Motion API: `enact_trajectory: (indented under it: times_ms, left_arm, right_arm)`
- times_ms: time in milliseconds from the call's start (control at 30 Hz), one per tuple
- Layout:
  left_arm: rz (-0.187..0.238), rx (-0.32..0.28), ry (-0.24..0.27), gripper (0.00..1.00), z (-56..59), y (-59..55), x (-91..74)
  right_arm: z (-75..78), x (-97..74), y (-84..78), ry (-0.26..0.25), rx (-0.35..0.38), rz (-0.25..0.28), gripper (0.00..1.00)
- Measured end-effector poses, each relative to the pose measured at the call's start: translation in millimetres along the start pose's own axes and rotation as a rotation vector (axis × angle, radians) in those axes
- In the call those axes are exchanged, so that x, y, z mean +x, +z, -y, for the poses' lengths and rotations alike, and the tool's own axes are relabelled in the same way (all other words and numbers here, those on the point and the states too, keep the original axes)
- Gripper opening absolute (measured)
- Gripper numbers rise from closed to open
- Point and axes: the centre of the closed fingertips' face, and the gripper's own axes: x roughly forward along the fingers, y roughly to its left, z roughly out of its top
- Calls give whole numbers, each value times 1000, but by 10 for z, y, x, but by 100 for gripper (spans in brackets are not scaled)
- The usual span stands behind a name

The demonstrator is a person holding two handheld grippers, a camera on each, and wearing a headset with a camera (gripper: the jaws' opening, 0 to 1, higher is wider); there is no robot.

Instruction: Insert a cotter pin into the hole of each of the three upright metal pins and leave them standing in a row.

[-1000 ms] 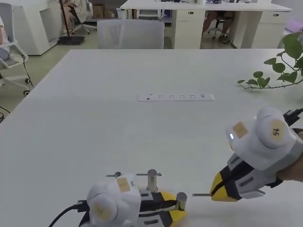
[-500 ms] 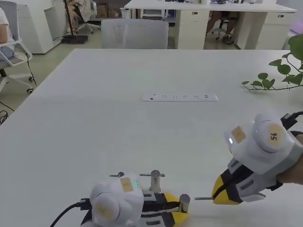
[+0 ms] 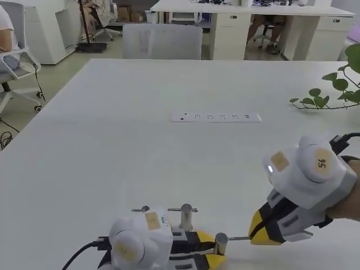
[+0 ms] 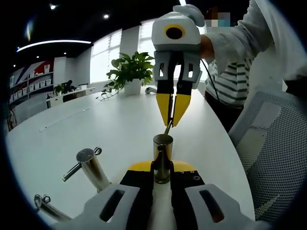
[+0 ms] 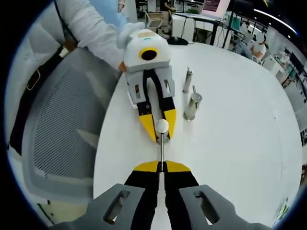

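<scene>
My left gripper (image 3: 212,254) is at the table's near edge, shut on an upright metal pin (image 3: 220,242). In the left gripper view that pin (image 4: 163,146) stands between the jaws. My right gripper (image 3: 257,236) comes in from the right, shut on a thin cotter pin (image 3: 239,238) whose tip touches the held pin's head. In the right gripper view the cotter pin (image 5: 161,151) points straight at the pin's top (image 5: 162,126). Two other metal pins (image 3: 187,216) (image 3: 145,209) stand behind, each with a cotter pin through it; the left one is partly hidden.
A white power strip (image 3: 216,117) lies mid-table. Plant leaves (image 3: 332,93) reach in at the right edge. A grey chair (image 3: 162,40) stands at the table's far side. The person's mesh chair (image 5: 62,120) is close to the near edge.
The right gripper has moved left with the cotter pin, closing the gap until its tip meets the held pin. The left gripper holds still; the head camera shifted slightly.
</scene>
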Motion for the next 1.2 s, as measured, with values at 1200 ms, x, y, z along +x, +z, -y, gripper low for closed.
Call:
enact_trajectory:
  times_ms: [1200]
  left_arm:
    - [4,-2,-2,11,-11,7,4]
  right_arm:
    - [24,109,148,39,-41,-13,4]
